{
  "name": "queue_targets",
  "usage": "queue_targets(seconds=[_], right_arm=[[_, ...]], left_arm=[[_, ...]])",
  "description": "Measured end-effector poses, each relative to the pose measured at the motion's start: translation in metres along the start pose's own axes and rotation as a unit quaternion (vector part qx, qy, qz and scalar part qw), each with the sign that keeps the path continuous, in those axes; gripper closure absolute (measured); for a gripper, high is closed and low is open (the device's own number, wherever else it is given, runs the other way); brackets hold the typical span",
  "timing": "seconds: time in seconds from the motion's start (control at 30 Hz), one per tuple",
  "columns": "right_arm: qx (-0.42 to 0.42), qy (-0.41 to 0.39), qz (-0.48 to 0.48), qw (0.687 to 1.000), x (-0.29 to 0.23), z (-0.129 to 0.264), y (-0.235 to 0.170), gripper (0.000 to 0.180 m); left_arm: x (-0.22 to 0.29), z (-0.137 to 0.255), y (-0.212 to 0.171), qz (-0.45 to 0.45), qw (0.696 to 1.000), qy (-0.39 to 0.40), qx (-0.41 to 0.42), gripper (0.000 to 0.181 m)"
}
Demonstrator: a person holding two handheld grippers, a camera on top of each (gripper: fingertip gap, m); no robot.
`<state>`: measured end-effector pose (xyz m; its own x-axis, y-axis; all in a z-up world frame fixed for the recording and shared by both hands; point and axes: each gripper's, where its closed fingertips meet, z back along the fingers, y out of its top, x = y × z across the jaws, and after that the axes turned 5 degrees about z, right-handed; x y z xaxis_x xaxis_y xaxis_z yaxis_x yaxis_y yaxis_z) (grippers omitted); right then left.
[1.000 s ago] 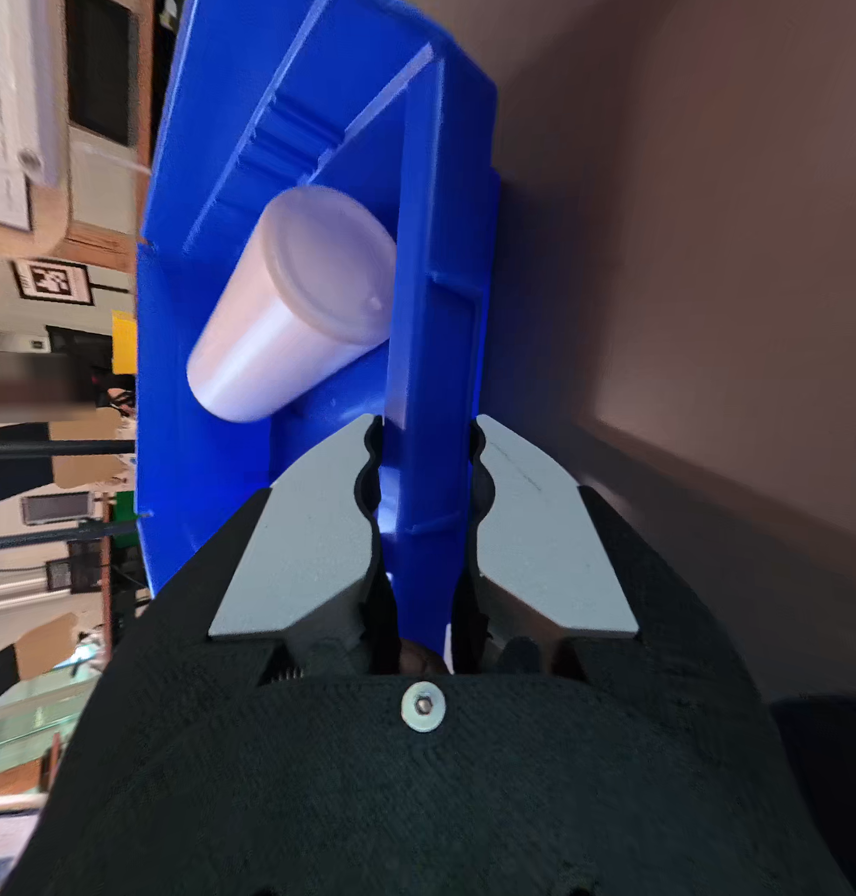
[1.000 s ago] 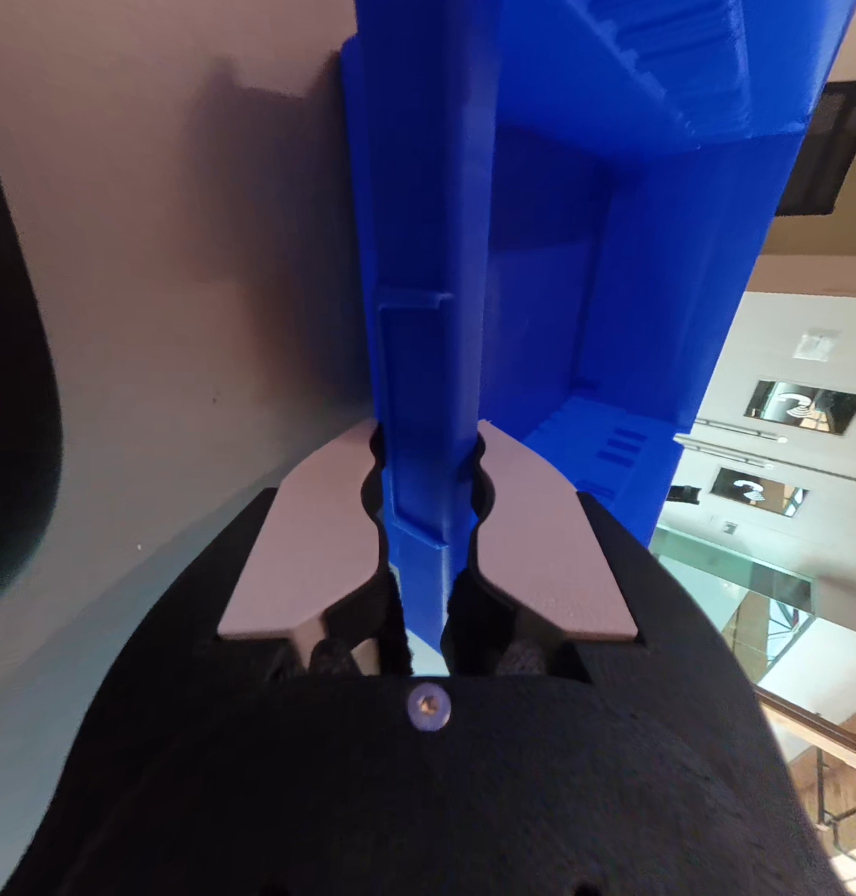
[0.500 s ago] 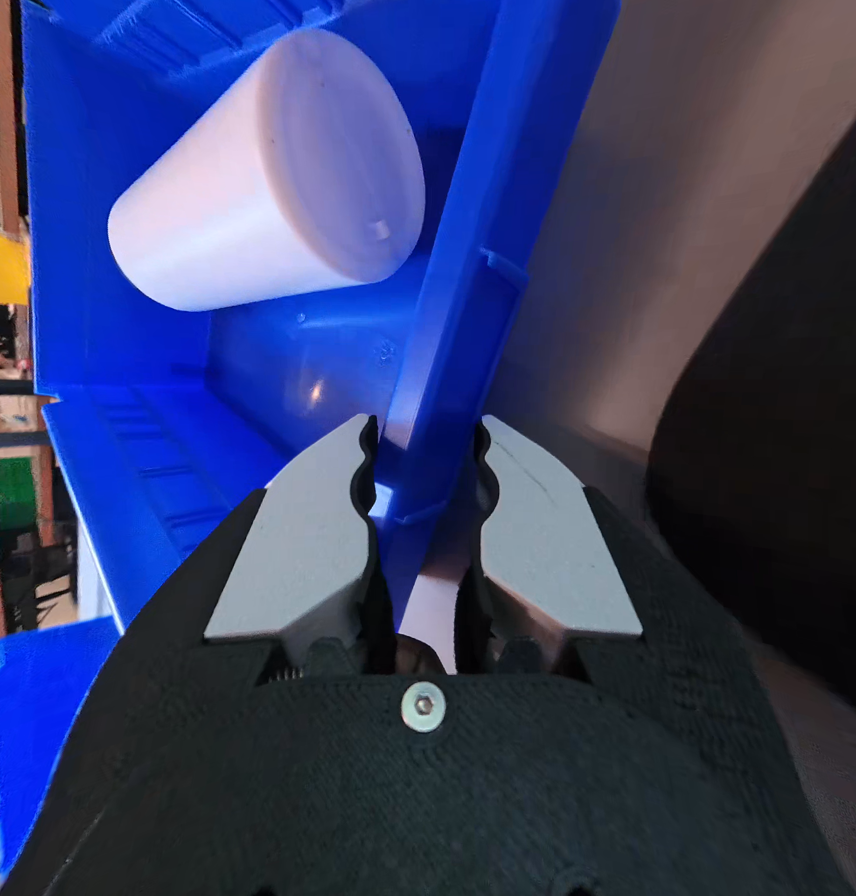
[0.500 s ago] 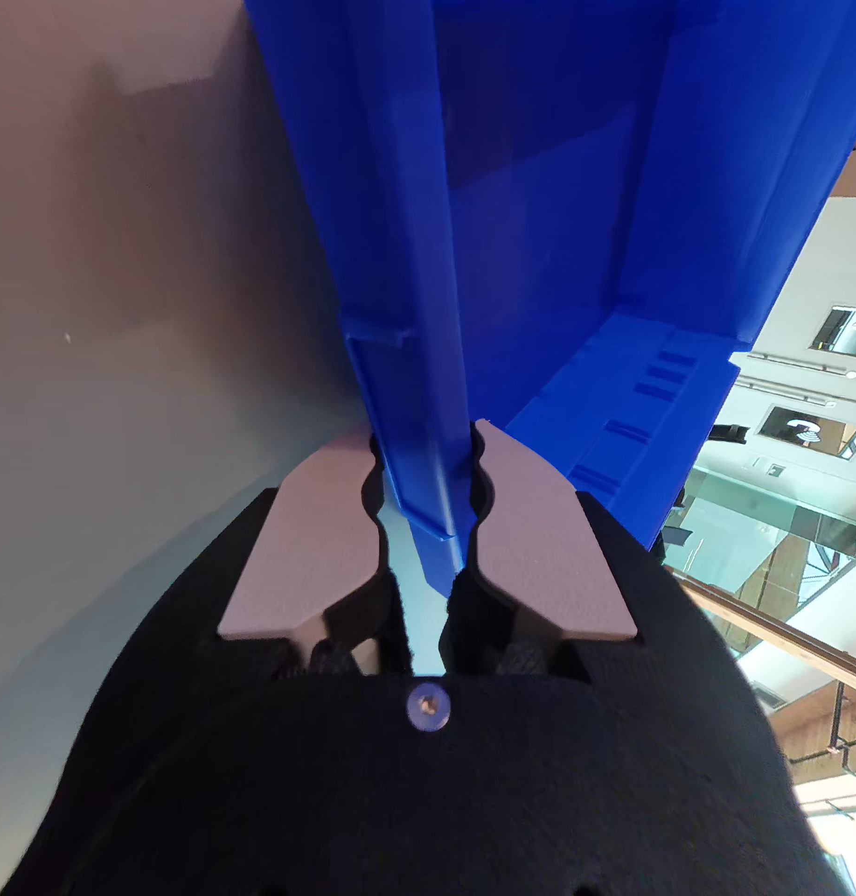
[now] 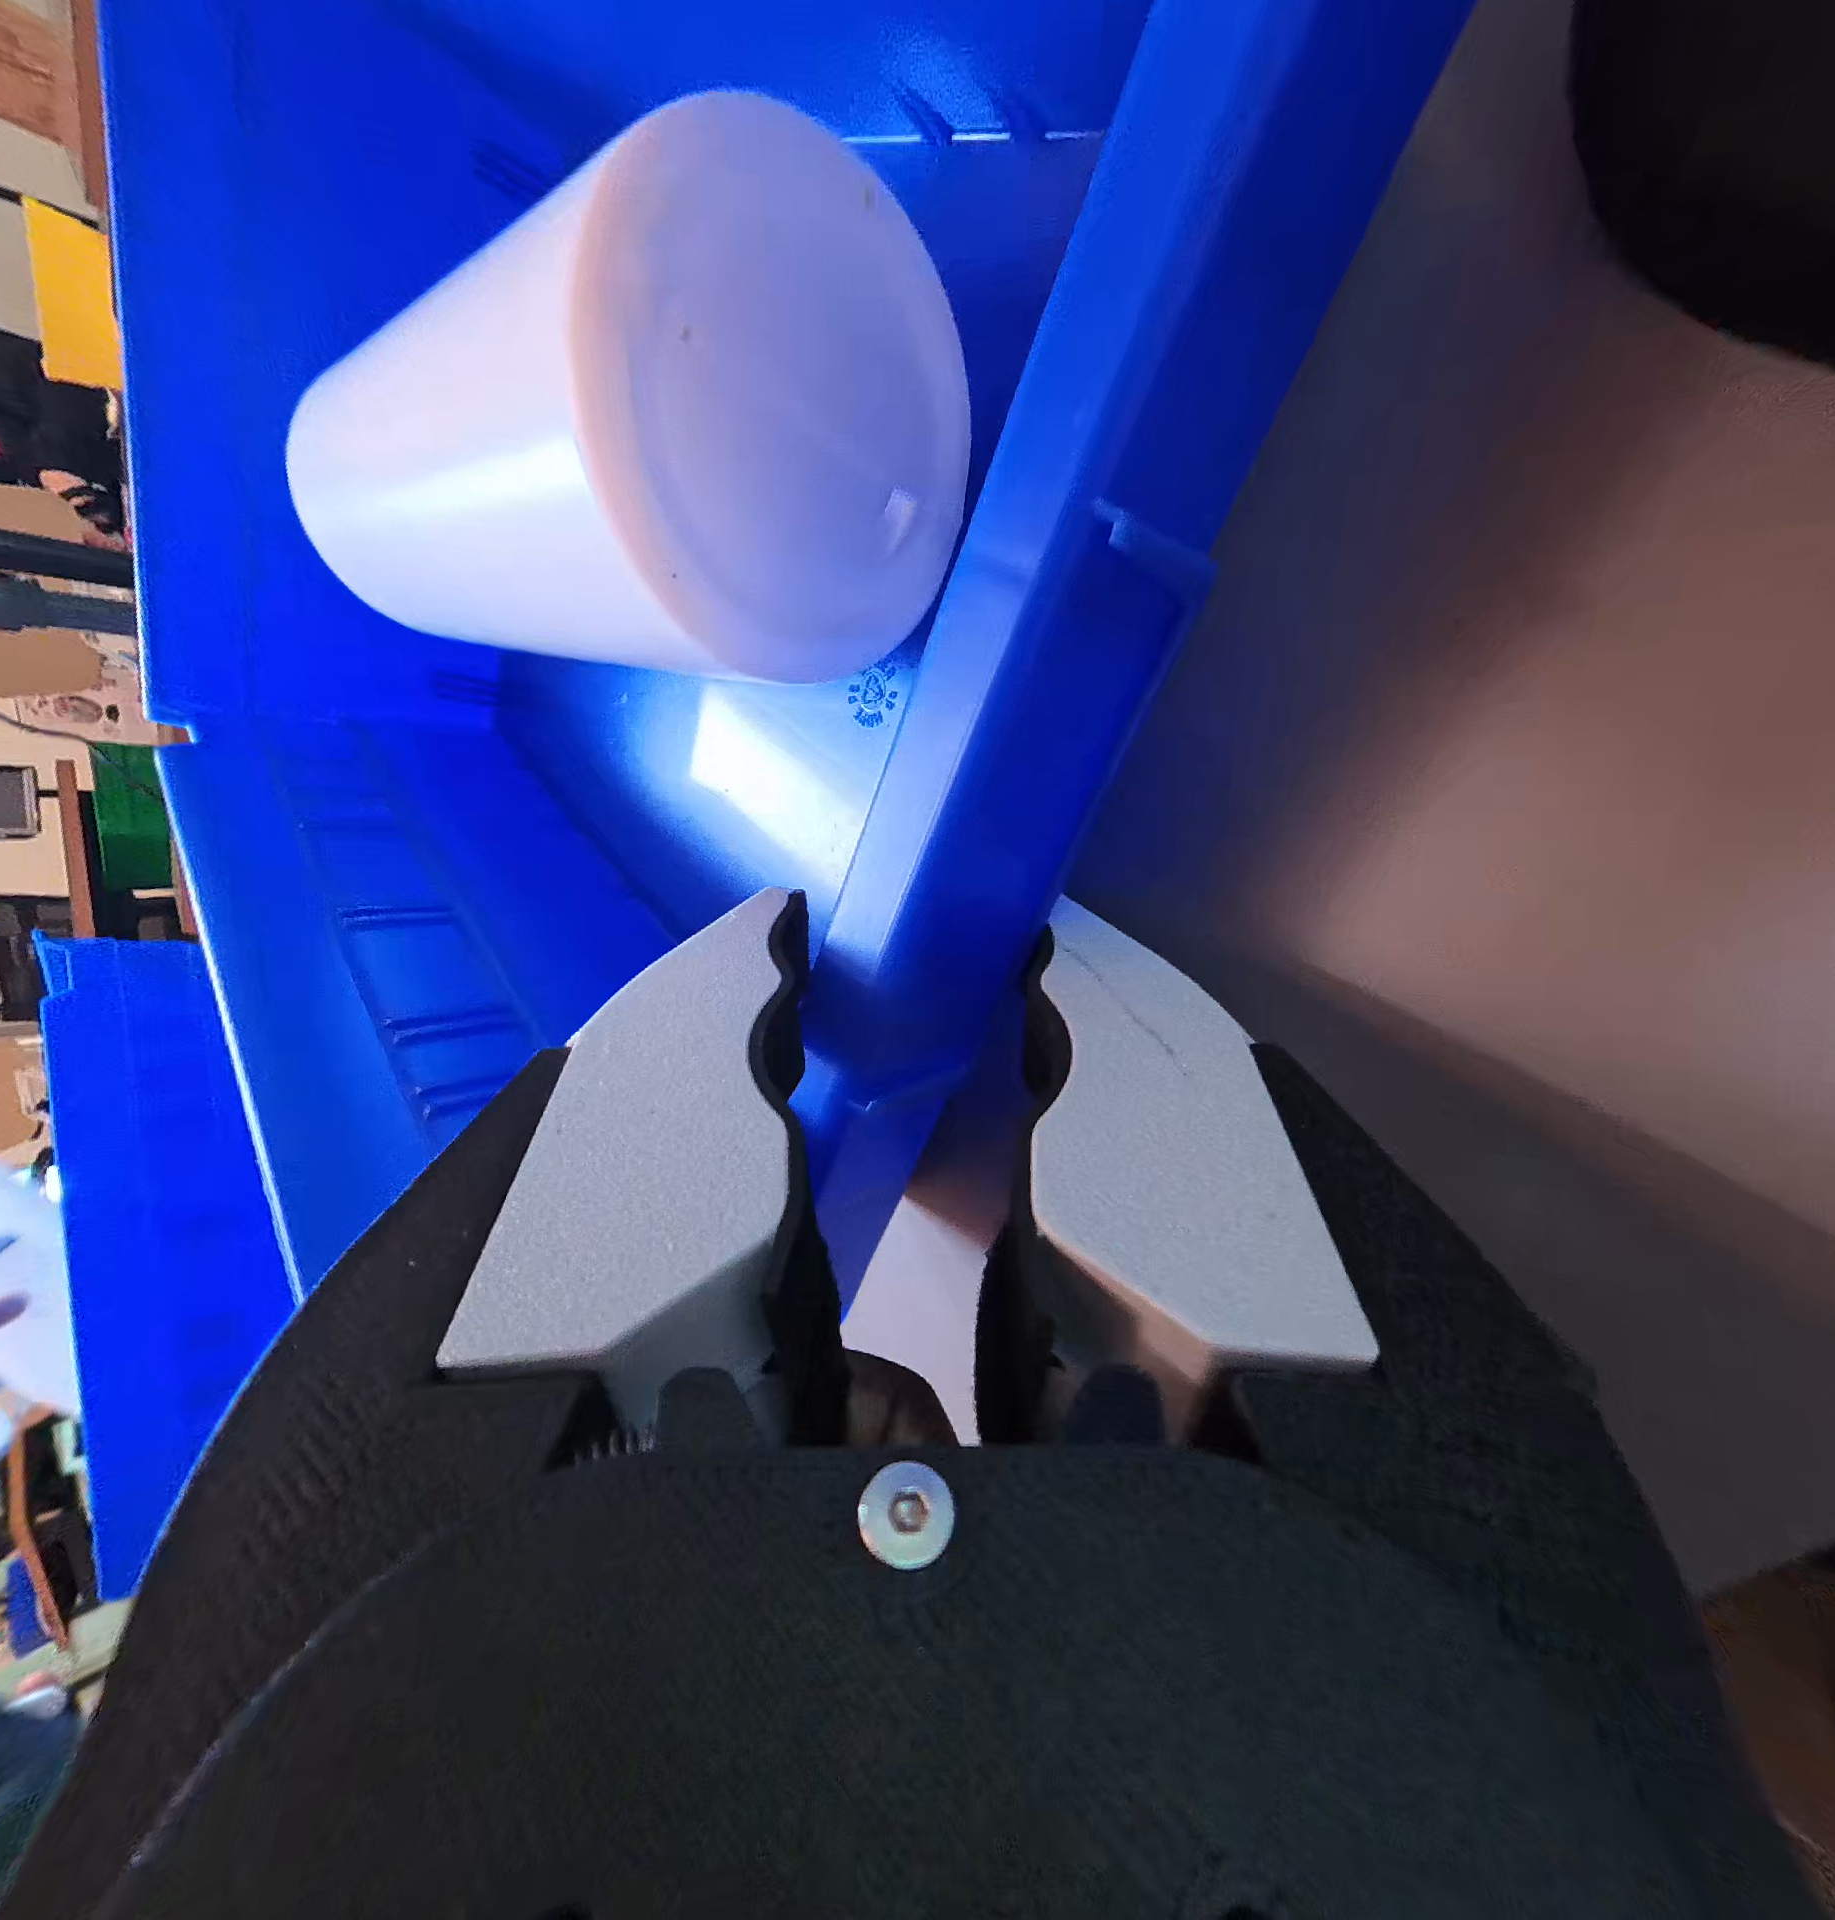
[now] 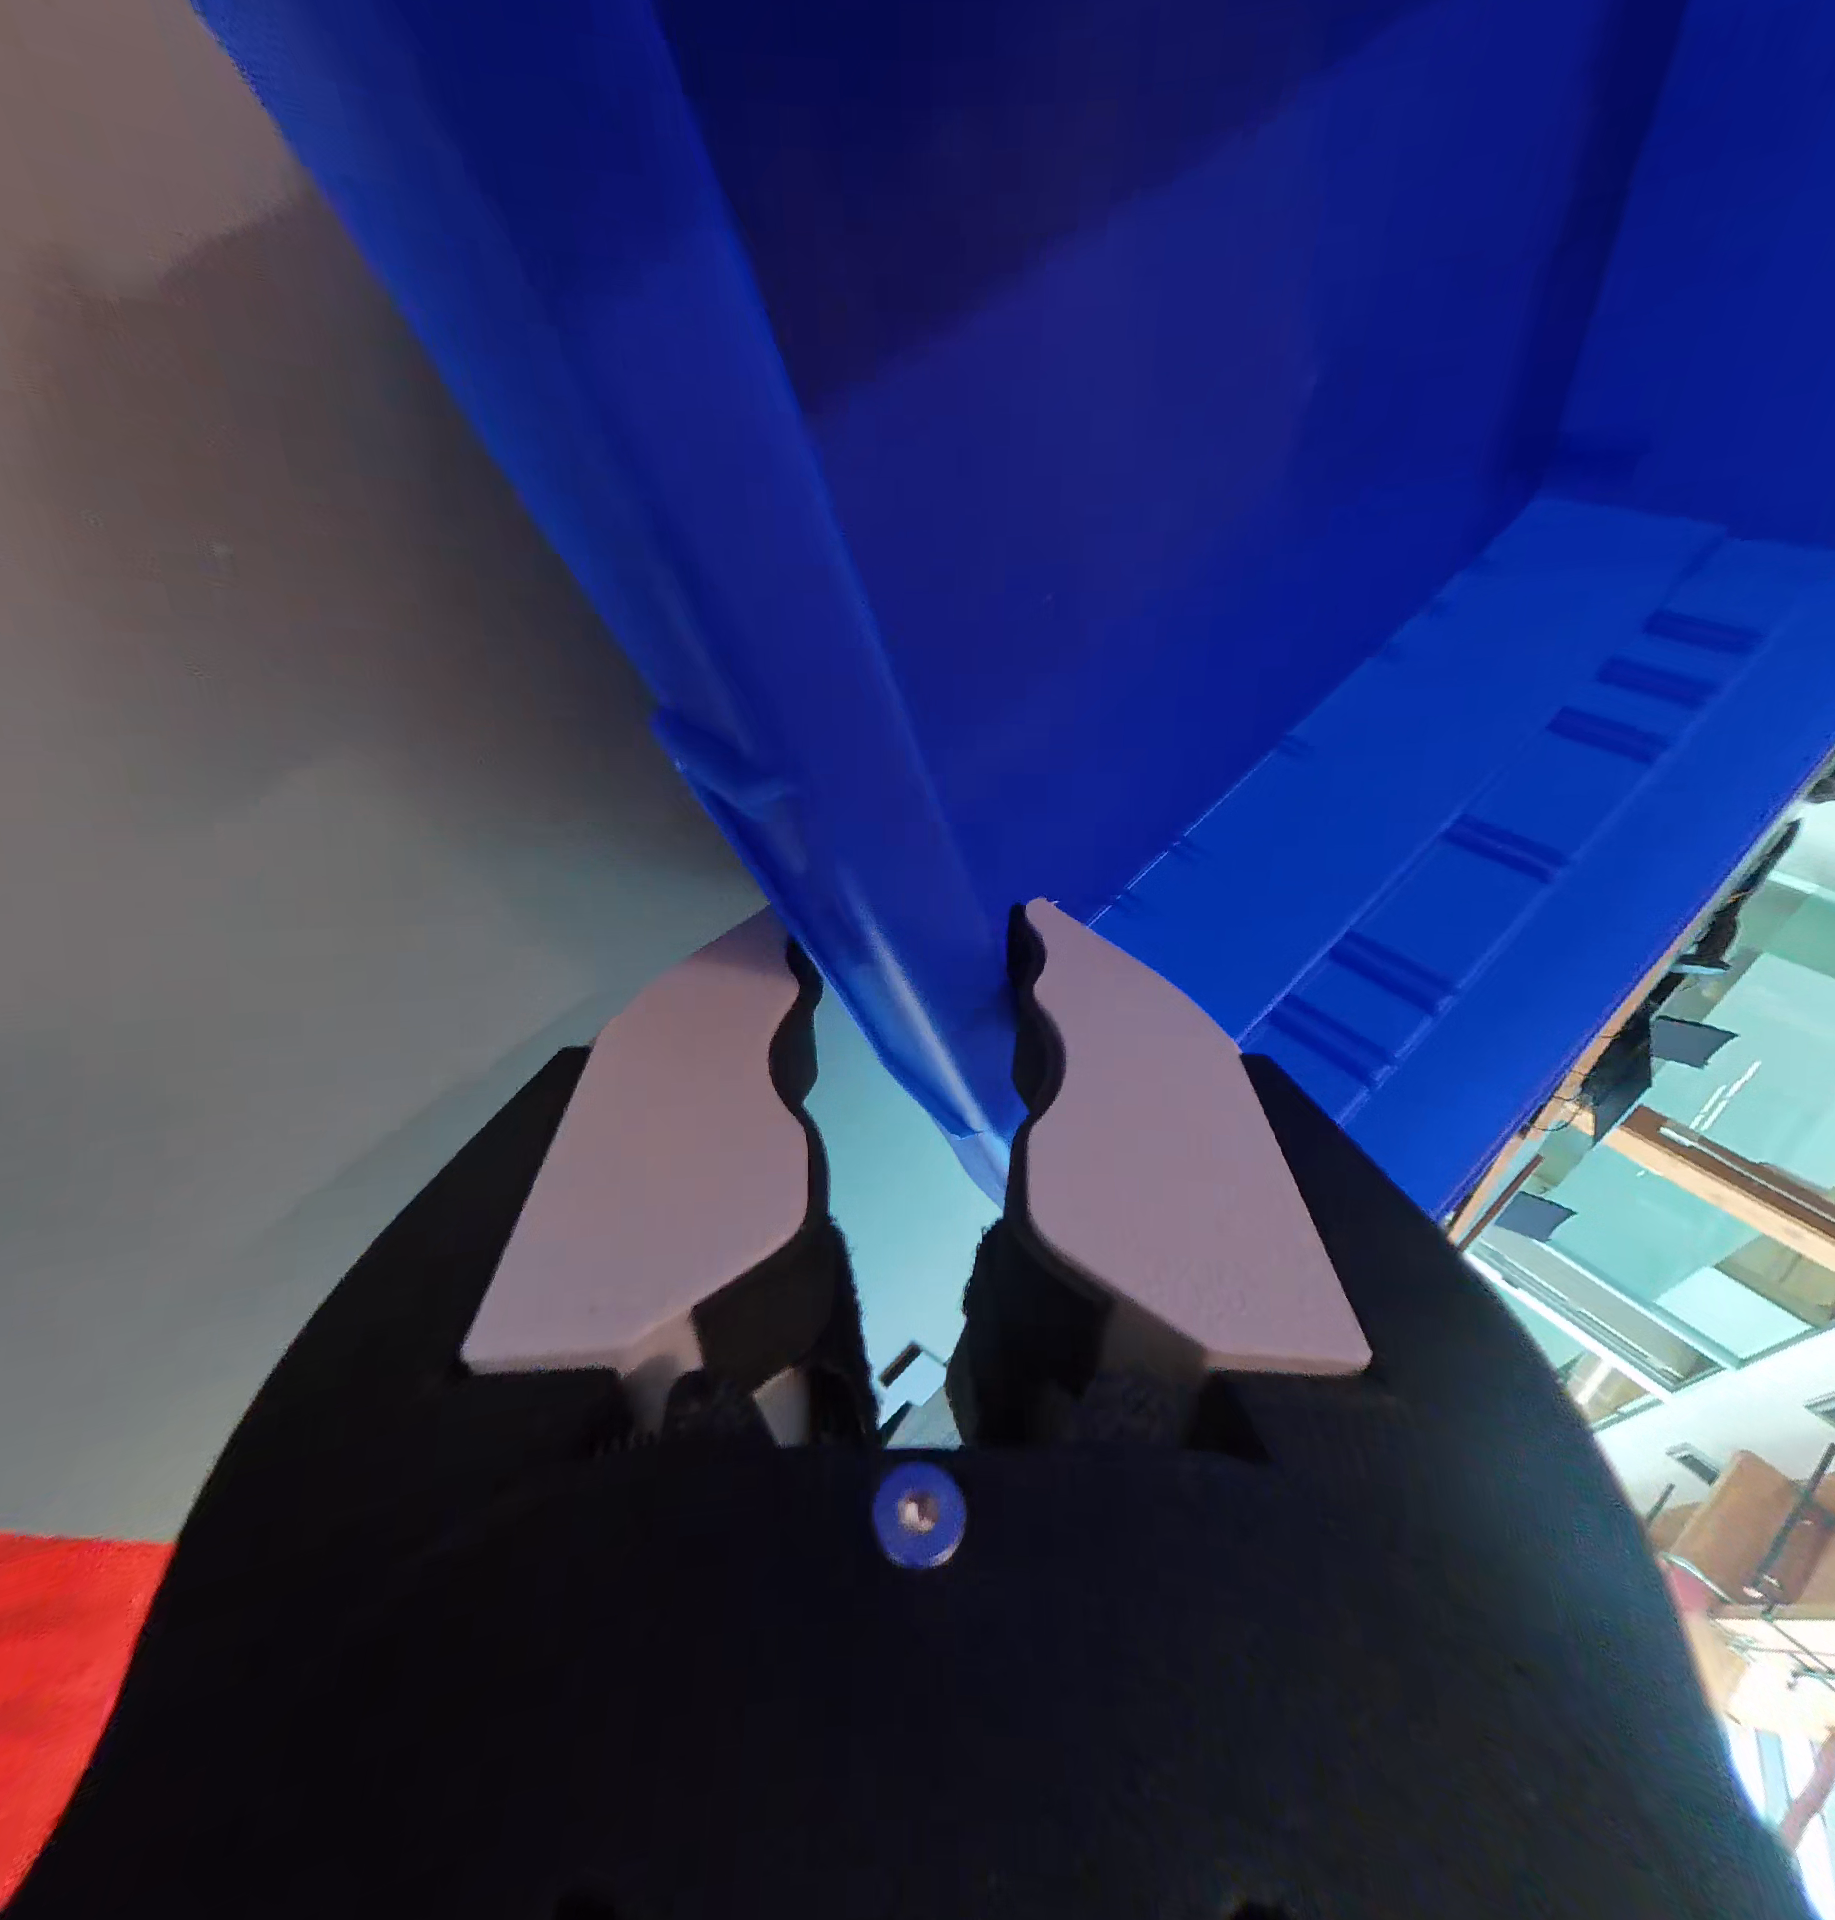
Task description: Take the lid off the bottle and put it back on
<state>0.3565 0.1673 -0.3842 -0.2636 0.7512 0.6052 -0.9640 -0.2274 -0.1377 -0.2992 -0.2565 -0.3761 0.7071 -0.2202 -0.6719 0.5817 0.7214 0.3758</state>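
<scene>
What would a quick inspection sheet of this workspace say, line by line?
Surface: a plain grey-brown surface behind the bin; whether it is table or wall, cannot tell.
Job's things: a white bottle lying loose inside a tilted blue bin, its flat end facing the camera; no separate lid can be made out.
Clutter: a second blue bin at the left edge.
Grippers: left gripper shut on the blue bin's rim; right gripper around another stretch of rim, which touches only one of its fingers.
Cables: nothing seen.
Surroundings: shelves and boxes, blurred, in the left wrist view; glass panels and wooden beams in the right; a red patch at lower left.
</scene>
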Motion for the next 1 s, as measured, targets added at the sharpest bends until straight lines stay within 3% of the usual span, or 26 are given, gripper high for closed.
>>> queue_targets(seconds=[0.03, 0.3, 0.43, 0.6, 0.87, 1.0], right_arm=[[-0.004, 0.007, 0.0, 1.0, -0.002, 0.001, -0.002, 0.145], [0.008, 0.047, -0.018, 0.999, -0.011, 0.006, -0.004, 0.137], [0.061, 0.066, -0.04, 0.995, -0.01, 0.024, 0.009, 0.123], [0.138, 0.043, -0.049, 0.988, 0.004, 0.054, 0.032, 0.119], [0.162, 0.015, -0.017, 0.987, 0.011, 0.071, 0.051, 0.118], [0.159, 0.008, -0.014, 0.987, 0.012, 0.069, 0.052, 0.117]], left_arm=[[0.001, 0.003, -0.003, 0.002, 1.0, 0.002, -0.003, 0.142], [0.005, 0.017, -0.017, 0.058, 0.998, -0.004, -0.007, 0.137], [0.006, 0.041, 0.026, 0.154, 0.981, -0.056, 0.107, 0.13], [-0.031, 0.056, 0.072, 0.225, 0.953, -0.007, 0.204, 0.124], [-0.037, 0.012, 0.071, 0.137, 0.981, 0.037, 0.131, 0.124], [-0.048, 0.005, 0.047, 0.166, 0.98, 0.055, 0.099, 0.117]])
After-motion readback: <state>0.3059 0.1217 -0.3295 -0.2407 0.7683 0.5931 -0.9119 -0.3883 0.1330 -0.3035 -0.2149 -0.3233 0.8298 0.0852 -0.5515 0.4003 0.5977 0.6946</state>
